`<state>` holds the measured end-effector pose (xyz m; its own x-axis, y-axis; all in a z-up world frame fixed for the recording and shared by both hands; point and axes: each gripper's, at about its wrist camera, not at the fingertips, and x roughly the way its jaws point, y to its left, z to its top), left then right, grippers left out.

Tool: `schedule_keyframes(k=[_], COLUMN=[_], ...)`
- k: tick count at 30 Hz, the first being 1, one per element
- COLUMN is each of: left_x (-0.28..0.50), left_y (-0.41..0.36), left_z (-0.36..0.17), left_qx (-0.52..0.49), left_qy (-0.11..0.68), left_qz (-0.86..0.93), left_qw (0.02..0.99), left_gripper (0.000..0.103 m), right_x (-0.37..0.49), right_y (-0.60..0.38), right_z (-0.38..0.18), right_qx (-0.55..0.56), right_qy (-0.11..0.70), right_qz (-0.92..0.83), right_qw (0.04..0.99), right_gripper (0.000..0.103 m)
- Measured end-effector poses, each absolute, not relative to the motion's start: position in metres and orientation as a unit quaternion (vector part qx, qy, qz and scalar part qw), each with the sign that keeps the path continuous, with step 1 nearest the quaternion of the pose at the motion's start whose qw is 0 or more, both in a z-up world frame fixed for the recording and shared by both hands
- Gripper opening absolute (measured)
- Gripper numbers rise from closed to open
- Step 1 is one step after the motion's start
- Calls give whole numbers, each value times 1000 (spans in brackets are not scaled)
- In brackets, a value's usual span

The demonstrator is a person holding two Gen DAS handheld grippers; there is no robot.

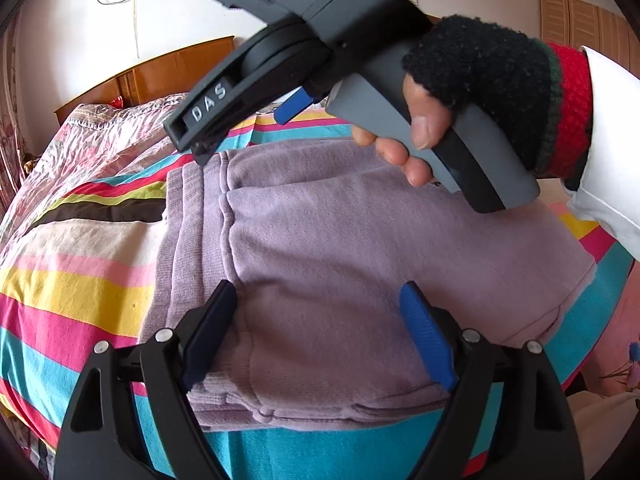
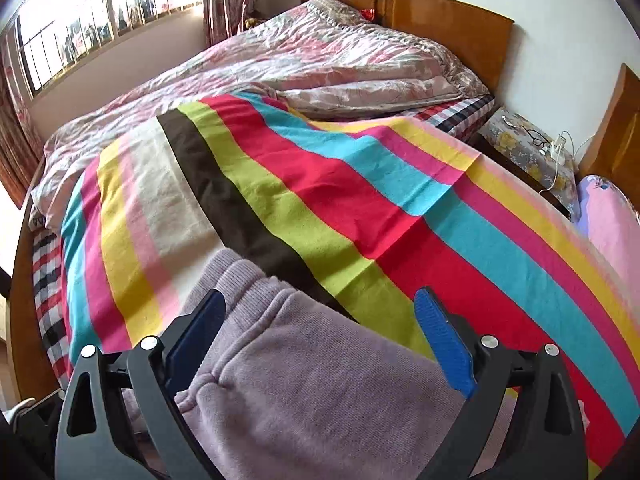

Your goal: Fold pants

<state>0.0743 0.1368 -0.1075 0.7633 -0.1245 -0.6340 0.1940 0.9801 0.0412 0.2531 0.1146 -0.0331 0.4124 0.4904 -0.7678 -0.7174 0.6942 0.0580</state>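
Observation:
The lilac pants (image 1: 340, 240) lie folded into a thick rectangular stack on the striped blanket (image 1: 76, 280). My left gripper (image 1: 318, 292) hovers open just over the stack's near edge, its blue pads (image 1: 428, 336) wide apart and touching nothing. A hand in a black fingerless glove (image 1: 476, 80) holds the right gripper's grey handle (image 1: 380, 92) above the far side of the stack. In the right wrist view my right gripper (image 2: 320, 296) is open and empty above the ribbed ends of the pants (image 2: 312, 392).
The striped blanket (image 2: 360, 208) covers most of the bed. A crumpled floral quilt (image 2: 328, 56) lies beyond it against the wooden headboard (image 2: 452, 20). A bedside table (image 2: 532, 148) with cables stands at the right. A barred window (image 2: 100, 12) is at the far left.

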Motion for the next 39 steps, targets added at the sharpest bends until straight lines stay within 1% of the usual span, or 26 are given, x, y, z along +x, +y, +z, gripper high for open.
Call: schedule_keyframes(k=[2, 3, 4, 7, 9, 11, 16, 19, 22, 24, 27, 31, 39], left_x=[69, 66, 63, 60, 60, 58, 30, 2, -20, -34, -45, -47, -46], left_y=[136, 134, 132, 125, 123, 123, 115, 106, 98, 88, 71, 59, 69], left_z=[-107, -107, -106, -107, -107, -104, -74, -52, -37, -31, -28, -29, -31], left_qx=[61, 66, 71, 80, 78, 65, 47, 38, 21, 31, 57, 76, 53], left_qy=[324, 318, 313, 307, 306, 301, 261, 241, 237, 222, 204, 210, 219], left_qz=[-89, -85, -78, -53, -41, -18, 47, 68, 54, 55, 51, 36, 37], left_qw=[940, 942, 944, 947, 948, 951, 963, 967, 970, 973, 976, 974, 973], left_gripper=[89, 96, 102, 102, 102, 102, 102, 102, 102, 102, 102, 102, 102], right_x=[231, 216, 198, 134, 92, 53, -12, -27, -37, -40, -41, -45, -49], right_y=[85, 67, 47, -15, -49, -83, -144, -158, -167, -170, -165, -156, -137], right_z=[-5, 7, 17, 26, 19, 7, -35, -42, -35, -32, -31, -29, -29], right_qx=[-106, -93, -81, -66, -73, -53, 59, 62, 63, 61, 53, 30, -10], right_qy=[355, 333, 311, 264, 248, 235, 263, 272, 249, 240, 234, 230, 230], right_qz=[347, 337, 332, 304, 289, 256, 191, 161, 136, 135, 137, 143, 162], right_qw=[861, 876, 887, 913, 922, 936, 944, 947, 957, 960, 961, 962, 959], right_gripper=[92, 92, 92, 92, 92, 92, 92, 92, 92, 92, 92, 92, 92])
